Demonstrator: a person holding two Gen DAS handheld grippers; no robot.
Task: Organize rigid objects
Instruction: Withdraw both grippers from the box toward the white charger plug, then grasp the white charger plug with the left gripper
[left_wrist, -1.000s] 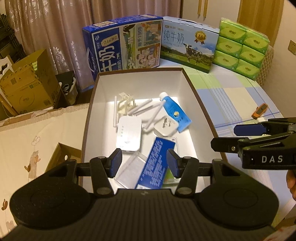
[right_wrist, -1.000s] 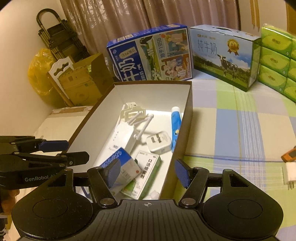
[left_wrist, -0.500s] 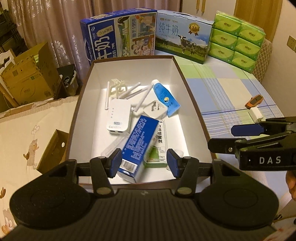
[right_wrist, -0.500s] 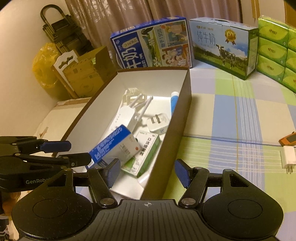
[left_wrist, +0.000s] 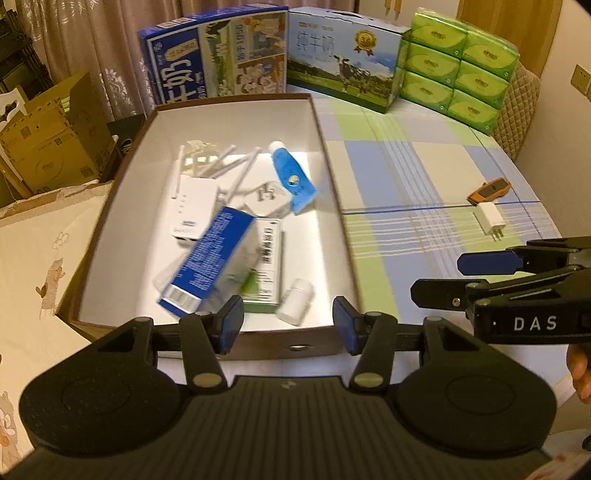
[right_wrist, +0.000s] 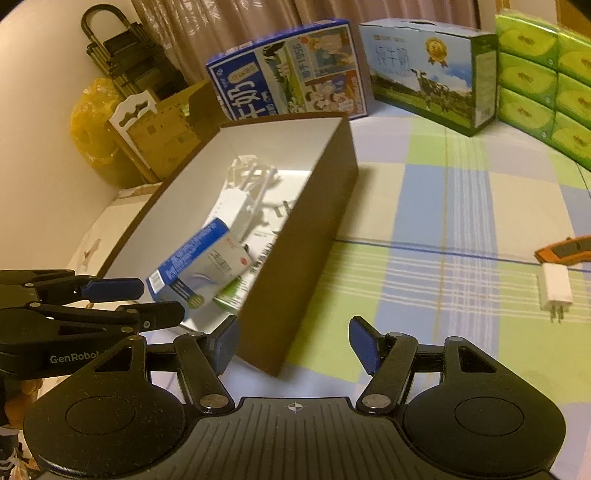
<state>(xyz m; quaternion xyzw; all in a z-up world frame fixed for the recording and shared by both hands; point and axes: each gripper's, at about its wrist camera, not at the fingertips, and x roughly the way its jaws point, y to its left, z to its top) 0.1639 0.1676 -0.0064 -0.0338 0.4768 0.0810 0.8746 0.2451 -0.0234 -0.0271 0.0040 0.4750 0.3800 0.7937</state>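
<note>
Inside brown box (left_wrist: 334, 206): blue carton (left_wrist: 207, 258); router (left_wrist: 192, 206)

Warm, yellowish indoor light fills the room, rather dim. A bright patch glares off the white floor of the open box (left_wrist: 317, 236). The blue medicine carton (left_wrist: 207, 266) is smeared by motion blur. Fisheye distortion bends the edges, and the corners go dark.

1. The left wrist view looks down from above the near end of the brown box (left_wrist: 332, 192), facing along its length toward the milk cartons (left_wrist: 218, 51).
2. The right wrist view sits just right of the box's near corner, lower, facing the same way.
3. Both share the box, cartons and checked cloth (right_wrist: 443, 229).
</note>
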